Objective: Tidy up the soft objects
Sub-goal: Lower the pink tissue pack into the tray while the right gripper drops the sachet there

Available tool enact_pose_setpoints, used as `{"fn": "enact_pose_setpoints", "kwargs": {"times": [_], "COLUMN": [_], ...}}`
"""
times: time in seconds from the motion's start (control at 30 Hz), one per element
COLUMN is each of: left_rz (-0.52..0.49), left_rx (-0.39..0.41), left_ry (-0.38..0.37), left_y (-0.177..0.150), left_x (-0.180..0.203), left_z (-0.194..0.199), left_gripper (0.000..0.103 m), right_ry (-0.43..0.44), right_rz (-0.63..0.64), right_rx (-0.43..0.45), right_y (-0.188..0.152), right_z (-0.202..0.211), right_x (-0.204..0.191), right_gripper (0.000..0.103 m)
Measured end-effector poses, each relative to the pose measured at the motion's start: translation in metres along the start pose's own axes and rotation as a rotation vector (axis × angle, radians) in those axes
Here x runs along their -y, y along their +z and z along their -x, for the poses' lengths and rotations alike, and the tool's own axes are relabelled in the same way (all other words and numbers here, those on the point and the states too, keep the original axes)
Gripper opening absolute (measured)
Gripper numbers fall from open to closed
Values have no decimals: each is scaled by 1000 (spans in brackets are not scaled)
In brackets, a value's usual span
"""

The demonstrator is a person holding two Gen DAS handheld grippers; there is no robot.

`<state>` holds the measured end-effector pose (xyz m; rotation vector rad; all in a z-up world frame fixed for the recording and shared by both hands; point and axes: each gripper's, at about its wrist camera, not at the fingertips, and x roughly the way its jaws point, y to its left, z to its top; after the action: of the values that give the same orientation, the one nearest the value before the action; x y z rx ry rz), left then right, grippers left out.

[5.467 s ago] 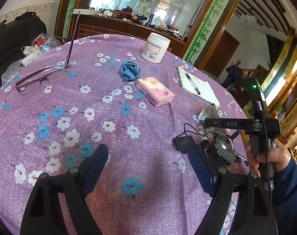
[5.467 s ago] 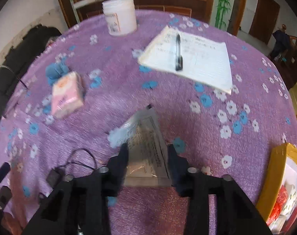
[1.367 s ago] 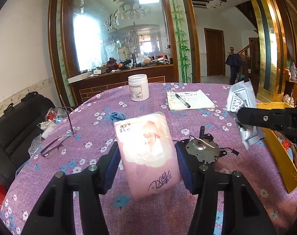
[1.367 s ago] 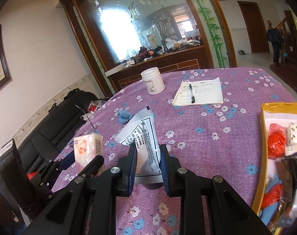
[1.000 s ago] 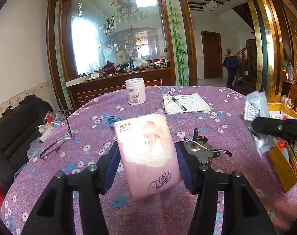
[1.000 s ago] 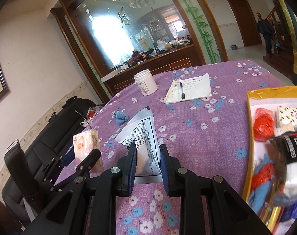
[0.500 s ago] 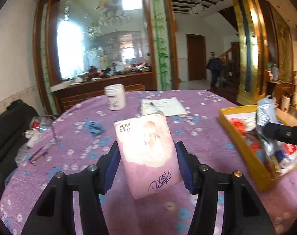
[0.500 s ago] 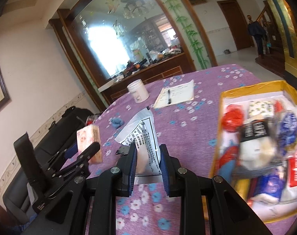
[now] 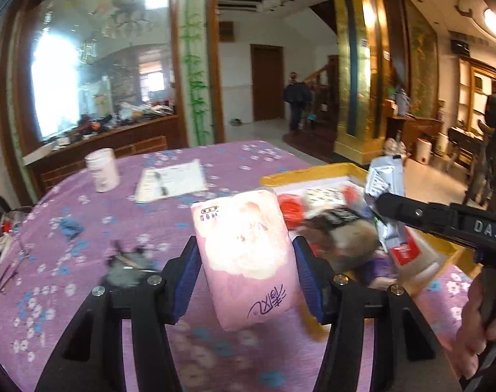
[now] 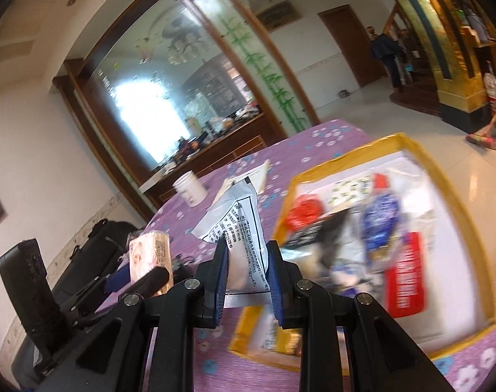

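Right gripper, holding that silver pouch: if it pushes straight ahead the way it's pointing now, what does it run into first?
Most likely the yellow box. The right gripper, shut on the silver pouch, points over the box's near-left part, so the packets piled inside would probably meet the pouch first. Blur makes depth uncertain.

The bench (image 9: 215,163) has a purple flowered cloth. On it stand a white jar (image 9: 101,170), a notepad (image 9: 171,183), a blue cloth (image 9: 71,227), and a yellow box (image 10: 457,215).
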<state>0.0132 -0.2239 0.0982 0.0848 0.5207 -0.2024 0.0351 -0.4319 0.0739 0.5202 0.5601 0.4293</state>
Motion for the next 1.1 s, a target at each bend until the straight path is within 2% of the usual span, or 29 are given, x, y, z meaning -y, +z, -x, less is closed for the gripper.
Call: {"fn": "enact_pose_setpoints", "kwargs": {"times": [0.2, 0.43, 0.63, 0.8, 1.1], "left_rz": [-22, -40, -74, -83, -96], "left_rx": [-52, -111, -151, -174, -155], "left_ry": [-94, -170, -193, -219, -253], "left_y": [9, 19, 18, 24, 15], "left_x": [43, 79, 103, 110, 115], "left_z": [-22, -52, -87, -115, -117], "left_gripper": [55, 55, 56, 56, 60], "right_ry": [-93, -179, -188, -243, -253], "right_rz": [-89, -162, -166, -134, -132], "right_rx": [53, 35, 0, 15, 0], "right_y": [11, 16, 12, 13, 11], "right_z": [21, 14, 3, 2, -3], "right_x": [47, 83, 94, 93, 95], "right_gripper": [25, 25, 25, 25, 25]}}
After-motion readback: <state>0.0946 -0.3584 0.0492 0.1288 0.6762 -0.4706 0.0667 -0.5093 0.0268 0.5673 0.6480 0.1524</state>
